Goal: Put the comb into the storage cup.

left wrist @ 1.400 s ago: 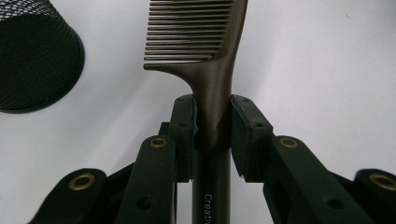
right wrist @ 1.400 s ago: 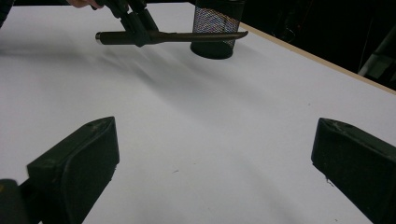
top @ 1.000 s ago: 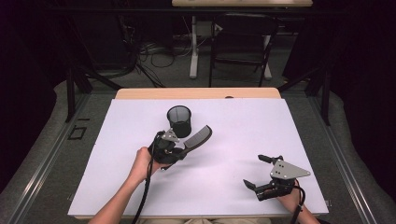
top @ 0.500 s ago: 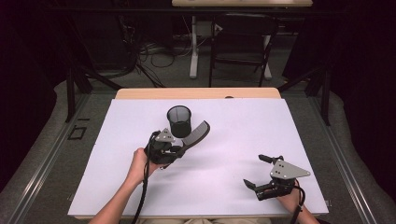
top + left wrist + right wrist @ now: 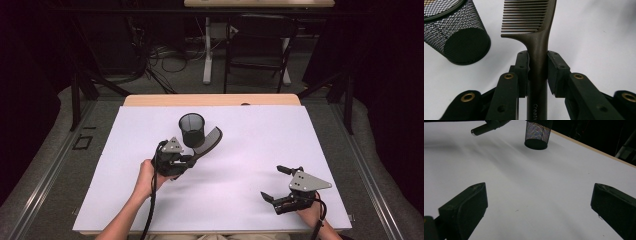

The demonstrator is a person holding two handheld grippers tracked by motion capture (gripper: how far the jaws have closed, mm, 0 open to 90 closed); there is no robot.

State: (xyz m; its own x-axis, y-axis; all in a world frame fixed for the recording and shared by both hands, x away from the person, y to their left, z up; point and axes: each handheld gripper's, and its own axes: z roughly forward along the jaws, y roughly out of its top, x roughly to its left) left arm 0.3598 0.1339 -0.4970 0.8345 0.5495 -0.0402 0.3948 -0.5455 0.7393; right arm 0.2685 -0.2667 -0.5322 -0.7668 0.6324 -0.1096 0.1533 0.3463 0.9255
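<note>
A dark comb [image 5: 210, 140] [image 5: 537, 42] is clamped by its handle in my left gripper [image 5: 192, 159] [image 5: 537, 67], which is shut on it. Its teeth point away from the hand, just right of the black mesh cup [image 5: 192, 129] [image 5: 456, 37]. The cup stands upright near the middle of the white sheet [image 5: 260, 150]; in the right gripper view the cup [image 5: 537, 135] is far off. My right gripper [image 5: 271, 182] [image 5: 539, 205] rests at the front right, open, with bare sheet between its jaws.
The table's wooden far edge [image 5: 210, 100] borders the white sheet. Beyond it stand chair and desk legs [image 5: 207, 55] with cables on the floor. A cable [image 5: 150, 210] trails from the left gripper along the forearm.
The left hand has shifted slightly left, and the comb's toothed end has swung toward the far side, closer to the cup. The right gripper has not moved.
</note>
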